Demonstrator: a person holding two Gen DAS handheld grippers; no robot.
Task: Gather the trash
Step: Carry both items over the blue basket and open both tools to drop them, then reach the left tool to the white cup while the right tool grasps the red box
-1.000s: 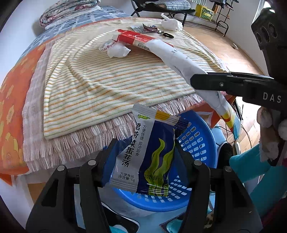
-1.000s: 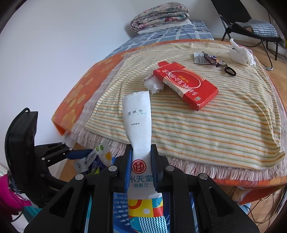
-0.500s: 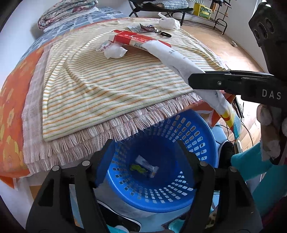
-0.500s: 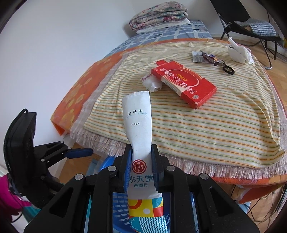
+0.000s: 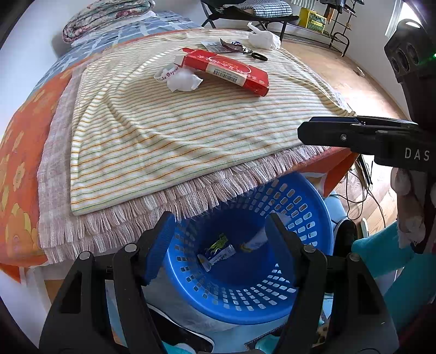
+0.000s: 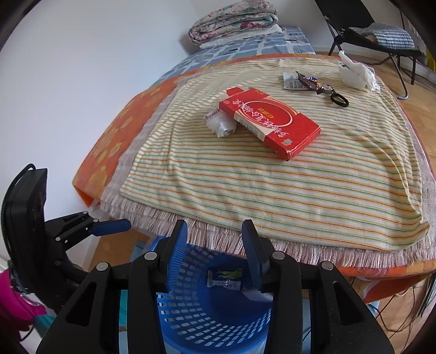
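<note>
A blue perforated basket [image 5: 308,215] [image 6: 196,321] stands on the floor against the bed's fringed edge. Inside it lie a blue soup sachet [image 5: 218,252] [image 6: 224,276] and a white wet-wipe packet [image 5: 254,241]. My left gripper [image 5: 218,239] hangs open over the basket with nothing between its fingers. My right gripper [image 6: 214,250] is also above the basket; its jaws are opening and nothing is between them. On the striped blanket lie a red carton [image 5: 226,69] [image 6: 269,122], a crumpled tissue [image 5: 182,80] [image 6: 220,125], a candy wrapper [image 6: 310,80] and a white tissue wad [image 6: 357,72].
A black hair tie [image 6: 339,99] and a small paper tag [image 6: 290,81] lie near the wrapper. Folded quilts [image 6: 231,19] sit at the bed's head. A black folding chair [image 6: 381,35] stands beyond the bed. Cables [image 5: 365,190] trail on the wooden floor right of the basket.
The left gripper let go of the soup sachet, which fell into the basket. The right gripper opened and its wet-wipe packet dropped into the basket too.
</note>
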